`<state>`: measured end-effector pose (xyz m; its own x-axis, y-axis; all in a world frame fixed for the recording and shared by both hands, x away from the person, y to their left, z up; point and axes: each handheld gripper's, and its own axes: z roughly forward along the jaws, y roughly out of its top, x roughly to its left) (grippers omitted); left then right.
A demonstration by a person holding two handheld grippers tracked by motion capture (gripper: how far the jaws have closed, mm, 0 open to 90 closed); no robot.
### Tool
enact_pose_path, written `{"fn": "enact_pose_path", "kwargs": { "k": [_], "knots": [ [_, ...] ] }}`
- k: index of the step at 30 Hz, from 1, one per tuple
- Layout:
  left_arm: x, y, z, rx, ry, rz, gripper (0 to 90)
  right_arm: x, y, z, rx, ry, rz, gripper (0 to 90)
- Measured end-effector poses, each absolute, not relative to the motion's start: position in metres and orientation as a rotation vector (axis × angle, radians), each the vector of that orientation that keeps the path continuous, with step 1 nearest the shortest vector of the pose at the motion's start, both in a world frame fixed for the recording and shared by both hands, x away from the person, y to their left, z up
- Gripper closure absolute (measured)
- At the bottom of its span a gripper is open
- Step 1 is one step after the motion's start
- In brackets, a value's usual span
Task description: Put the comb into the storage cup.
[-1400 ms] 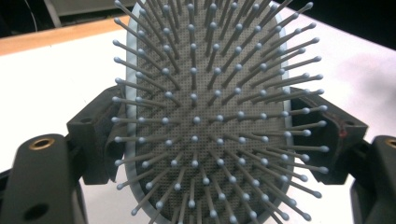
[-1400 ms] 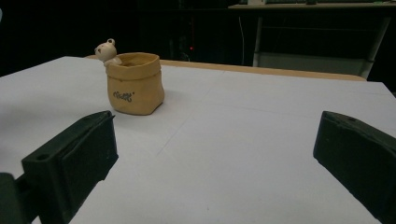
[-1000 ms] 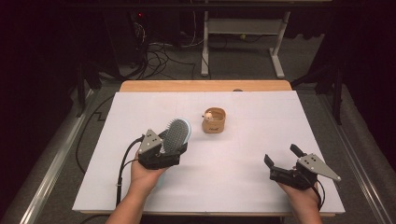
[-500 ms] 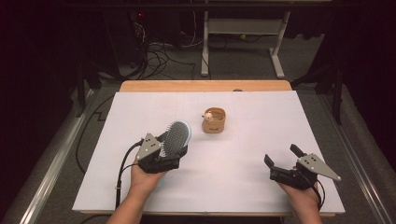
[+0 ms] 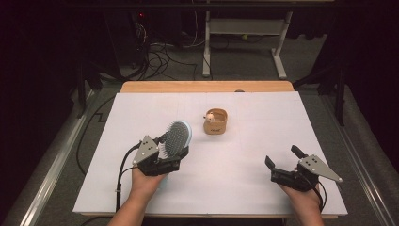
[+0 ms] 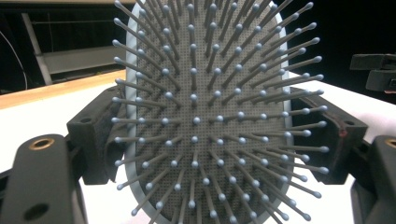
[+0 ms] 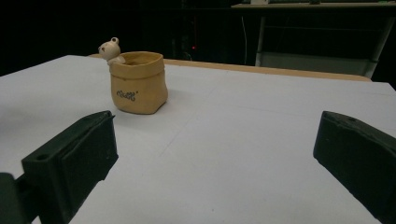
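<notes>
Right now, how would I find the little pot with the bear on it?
Look at the white table, toward its far middle. The small tan pot stands there alone, past the hairbrush, with a tiny bear figure peeking over its rim.

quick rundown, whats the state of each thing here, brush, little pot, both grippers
hairbrush: off the table, clamped by its sides, bristles toward the left gripper's camera
left gripper: shut on the hairbrush, held above the table
right gripper: open, nothing between the jaws, low over the table
tan pot: upright on the table, open top, small bear figure at its rim, untouched
table: white top
</notes>
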<state>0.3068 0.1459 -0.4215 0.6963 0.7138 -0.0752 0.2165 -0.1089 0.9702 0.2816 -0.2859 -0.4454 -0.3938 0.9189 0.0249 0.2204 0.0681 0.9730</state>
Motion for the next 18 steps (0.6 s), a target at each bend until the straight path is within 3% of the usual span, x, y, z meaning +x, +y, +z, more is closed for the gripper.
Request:
{"fn": "enact_pose_path", "kwargs": {
  "k": [18],
  "knots": [
    [0.304,0.139,-0.418,1.652,0.727,0.531,20.9,0.291,-0.251,-0.446,1.068,1.791,1.382,0.2]
  ]
}}
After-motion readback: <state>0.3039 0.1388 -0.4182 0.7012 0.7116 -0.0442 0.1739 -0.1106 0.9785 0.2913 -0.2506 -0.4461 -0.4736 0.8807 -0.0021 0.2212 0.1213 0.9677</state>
